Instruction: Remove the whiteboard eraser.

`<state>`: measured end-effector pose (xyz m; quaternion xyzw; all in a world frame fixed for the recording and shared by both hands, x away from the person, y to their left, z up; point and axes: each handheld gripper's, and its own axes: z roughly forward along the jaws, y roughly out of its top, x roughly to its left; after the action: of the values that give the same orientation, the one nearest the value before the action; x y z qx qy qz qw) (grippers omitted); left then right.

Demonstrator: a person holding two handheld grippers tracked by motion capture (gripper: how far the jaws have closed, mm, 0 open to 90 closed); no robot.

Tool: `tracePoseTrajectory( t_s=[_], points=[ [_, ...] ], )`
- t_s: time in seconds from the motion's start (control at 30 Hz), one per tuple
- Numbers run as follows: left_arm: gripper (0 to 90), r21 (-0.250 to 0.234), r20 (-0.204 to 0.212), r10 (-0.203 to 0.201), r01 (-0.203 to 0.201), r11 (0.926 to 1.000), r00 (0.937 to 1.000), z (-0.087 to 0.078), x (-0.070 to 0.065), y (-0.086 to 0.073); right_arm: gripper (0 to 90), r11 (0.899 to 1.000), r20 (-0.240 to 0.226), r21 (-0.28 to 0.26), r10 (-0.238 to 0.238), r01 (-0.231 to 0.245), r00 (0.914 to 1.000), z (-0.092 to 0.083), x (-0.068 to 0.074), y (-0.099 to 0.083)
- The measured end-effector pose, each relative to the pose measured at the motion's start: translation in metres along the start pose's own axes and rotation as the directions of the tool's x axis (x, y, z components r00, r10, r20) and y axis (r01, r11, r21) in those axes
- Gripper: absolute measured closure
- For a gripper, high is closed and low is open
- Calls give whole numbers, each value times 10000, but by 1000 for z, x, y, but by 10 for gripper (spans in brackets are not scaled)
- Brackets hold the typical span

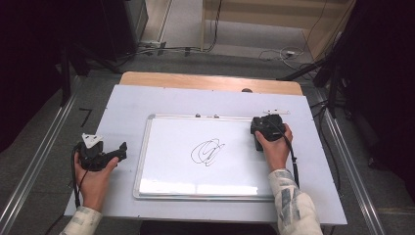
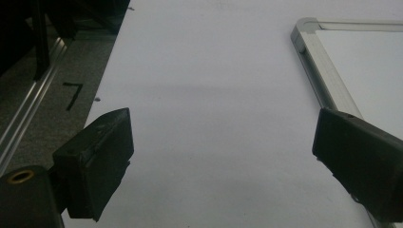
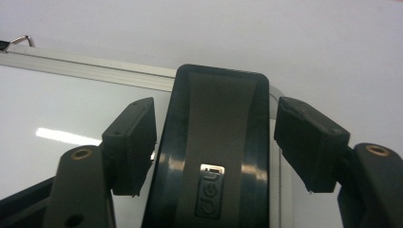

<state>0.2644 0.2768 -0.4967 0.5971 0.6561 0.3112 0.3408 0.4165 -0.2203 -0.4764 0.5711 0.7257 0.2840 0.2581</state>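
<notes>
Reaching over the top right corner of the whiteboard, the right gripper has a black eraser between its two jaws. The eraser lies on that corner of the board, and its long axis runs straight away from the gripper, in line with the jaws, so each jaw faces one long side of it. In the right gripper view the left jaw is almost at the eraser's edge, and a small gap shows beside the right jaw, so I judge the pads do not press on it yet; the jaws are half apart and nothing is clamped. The next move, I think, needs only a short closing, without any turn of the wrist.

The scribble is in the middle of the board, down and to the left of the eraser in the high view. The right hand is much nearer to the eraser than the left hand.

The left gripper rests on the white table cover, just beside the left edge of the board, with jaws wide apart and nothing between them.

Counting: one whiteboard, one eraser, one scribble, two grippers.
</notes>
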Motion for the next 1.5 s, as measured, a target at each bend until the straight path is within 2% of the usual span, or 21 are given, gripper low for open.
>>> tracePoseTrajectory(
  t_s=[0.3,0.57,0.73,0.97,1.13,1.27,1.5],
  points=[
    [69,-8,0,-19,19,10000,10000,0,0,0,353,9985,466,223,494,-505,9977,8,4,3],
    [69,-9,6,-31,31,10000,10000,0,0,0,375,9972,567,238,691,-706,9960,11,6,2],
    [69,-15,14,-18,18,10000,10000,0,0,0,381,9977,499,201,644,-655,9967,10,6,1],
    [69,-29,1,-58,58,10000,10000,0,2,0,387,9993,131,75,357,-358,9993,8,3,-1],
    [69,-40,-14,-57,57,10000,10000,0,1,0,387,9991,-189,-161,383,-386,9991,6,0,-4],
    [69,-33,-17,-62,62,10000,10000,0,1,0,387,9989,-264,-130,448,-452,9986,6,0,-5],
    [69,-28,-18,-101,101,9999,9999,-1,2,0,385,9994,-70,-74,344,-345,9994,5,0,-5]
  ],
)
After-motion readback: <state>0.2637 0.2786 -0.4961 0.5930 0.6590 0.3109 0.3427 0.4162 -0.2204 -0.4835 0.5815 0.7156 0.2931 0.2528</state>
